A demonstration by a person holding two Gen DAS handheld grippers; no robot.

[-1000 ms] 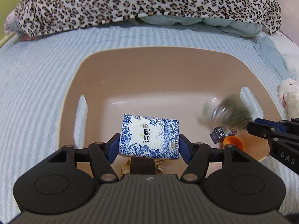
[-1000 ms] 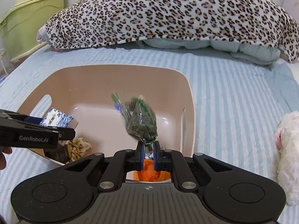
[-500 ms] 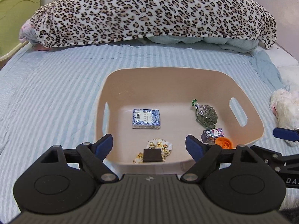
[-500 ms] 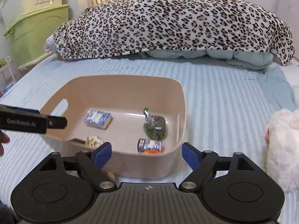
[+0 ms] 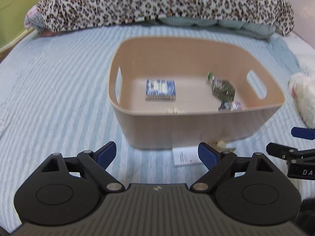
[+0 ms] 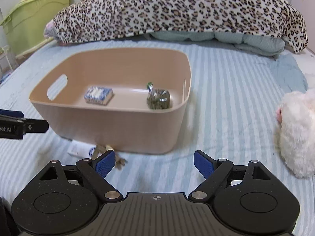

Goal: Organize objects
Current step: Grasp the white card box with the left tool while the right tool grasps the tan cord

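Note:
A beige plastic basket (image 5: 196,129) (image 6: 122,129) stands on the striped bed. Inside lie a blue-patterned tissue pack (image 5: 160,89) (image 6: 98,95), a clear bag of green stuff (image 5: 223,88) (image 6: 159,99) and a small printed box (image 5: 232,105). My left gripper (image 5: 156,154) is open and empty, low in front of the basket. My right gripper (image 6: 154,162) is open and empty, in front of the basket's right corner. A white paper packet (image 5: 185,156) (image 6: 79,148) and a small brownish thing (image 6: 106,151) lie on the bed by the basket's near wall.
A leopard-print duvet (image 5: 157,2) (image 6: 177,9) lies across the bed's far end. A white plush toy (image 6: 297,131) (image 5: 304,100) sits to the right of the basket. A green storage box (image 6: 33,17) stands at the far left.
Both grippers let go of the tissue pack and the green bag into the basket, opened, and pulled back and down to bed level in front of it.

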